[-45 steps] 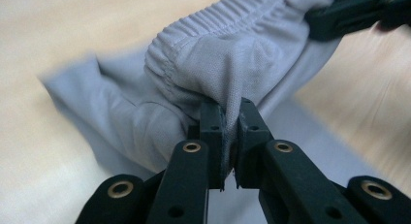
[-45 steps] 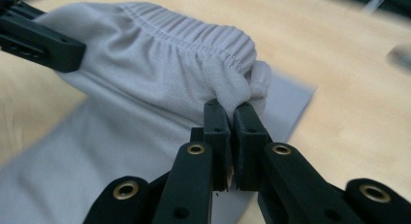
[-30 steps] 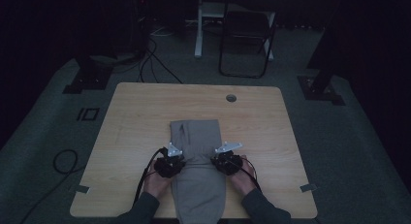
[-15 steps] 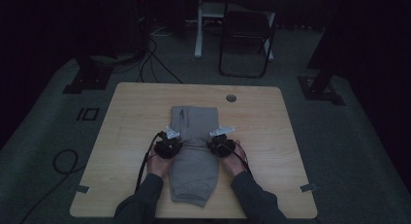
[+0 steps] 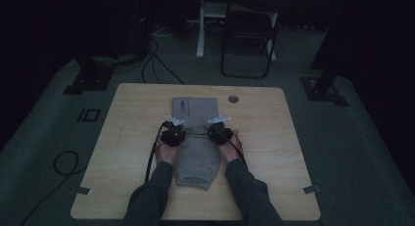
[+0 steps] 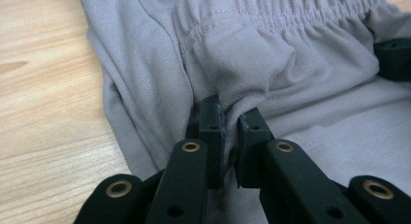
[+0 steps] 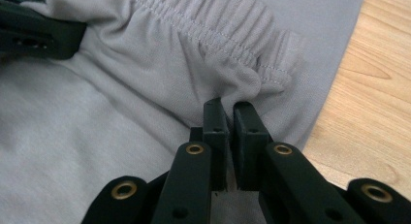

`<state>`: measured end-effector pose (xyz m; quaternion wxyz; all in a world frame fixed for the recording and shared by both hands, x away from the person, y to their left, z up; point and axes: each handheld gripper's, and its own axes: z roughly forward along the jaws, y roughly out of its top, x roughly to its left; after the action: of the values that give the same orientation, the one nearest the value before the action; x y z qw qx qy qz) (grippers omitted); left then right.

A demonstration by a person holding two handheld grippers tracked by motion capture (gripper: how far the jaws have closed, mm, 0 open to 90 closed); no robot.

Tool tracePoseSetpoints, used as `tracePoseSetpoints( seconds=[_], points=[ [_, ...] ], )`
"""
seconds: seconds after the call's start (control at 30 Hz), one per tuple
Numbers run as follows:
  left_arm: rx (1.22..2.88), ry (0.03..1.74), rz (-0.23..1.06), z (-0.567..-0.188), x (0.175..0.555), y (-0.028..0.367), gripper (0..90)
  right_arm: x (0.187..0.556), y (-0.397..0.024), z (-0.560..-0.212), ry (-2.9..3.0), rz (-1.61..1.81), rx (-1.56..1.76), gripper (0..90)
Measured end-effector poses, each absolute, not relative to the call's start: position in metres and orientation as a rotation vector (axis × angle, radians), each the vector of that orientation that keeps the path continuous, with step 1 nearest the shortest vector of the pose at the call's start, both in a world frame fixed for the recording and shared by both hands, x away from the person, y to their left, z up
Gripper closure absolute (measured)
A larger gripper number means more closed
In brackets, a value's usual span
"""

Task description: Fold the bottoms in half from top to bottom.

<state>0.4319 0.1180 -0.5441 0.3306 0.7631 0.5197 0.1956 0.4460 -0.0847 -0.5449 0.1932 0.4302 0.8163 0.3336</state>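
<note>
Jaws of the left gripper (image 6: 228, 132) and right gripper (image 7: 227, 123) pinch the waistband of grey shorts (image 5: 195, 138), whose length runs toward the table's (image 5: 274, 138) far edge.

text: none legible | labels: none | brands: none | numbers: none

From above and behind we look forward and down on the whole table (image 5: 274, 138). Our two gripper views sit close, each facing the same grey trousers (image 6: 271, 54) waistband from opposite edges.
</note>
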Motion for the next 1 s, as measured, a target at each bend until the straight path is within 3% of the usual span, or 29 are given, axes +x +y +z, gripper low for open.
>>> tracePoseSetpoints(
  seconds=[0.37,0.6,0.8,1.0],
  points=[
    [1.914,1.226,0.520,-0.480,0.433,0.124,85.0,0.443,-0.104,-0.497,2.159,1.064,1.158,87.2],
    [1.866,1.119,0.523,-0.447,0.404,0.128,85.0,0.424,-0.115,-0.463,2.096,1.130,1.031,87.3],
    [1.886,1.093,0.490,-0.461,0.372,0.134,84.8,0.394,-0.122,-0.463,2.133,1.185,0.975,87.3],
    [1.956,1.110,0.435,-0.509,0.350,0.137,84.5,0.364,-0.120,-0.501,2.257,1.142,0.979,87.2]
  ],
)
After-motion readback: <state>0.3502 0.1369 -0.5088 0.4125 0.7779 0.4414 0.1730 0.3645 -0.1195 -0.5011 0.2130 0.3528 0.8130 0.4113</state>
